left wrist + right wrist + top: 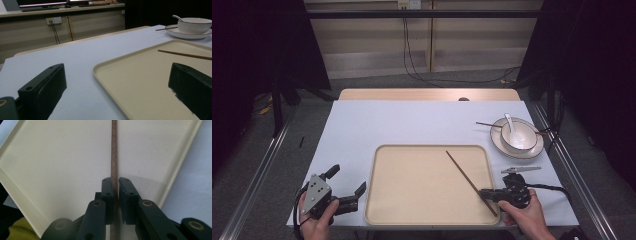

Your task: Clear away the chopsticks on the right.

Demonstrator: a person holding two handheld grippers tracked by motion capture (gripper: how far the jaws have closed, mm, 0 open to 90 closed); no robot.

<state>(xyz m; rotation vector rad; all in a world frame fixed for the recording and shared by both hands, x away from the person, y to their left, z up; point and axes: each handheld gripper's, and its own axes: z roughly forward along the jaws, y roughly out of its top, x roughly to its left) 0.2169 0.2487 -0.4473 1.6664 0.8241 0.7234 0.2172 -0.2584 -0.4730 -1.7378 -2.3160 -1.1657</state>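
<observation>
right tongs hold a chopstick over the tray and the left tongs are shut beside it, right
Not quite. The left tongs are open, jaws wide apart, as the left gripper view shows. The right tongs do hold a chopstick over the tray.

1. Chopstick (464, 173): thin, dark brown wood, straight.
2. State: pinched near its near end between the jaws of the right gripper (484, 194).
3. Pose: runs diagonally, far end toward the tray's middle, near end toward its near right corner.
4. Location: over the beige tray (412, 185); contact with the tray floor cannot be told.
</observation>
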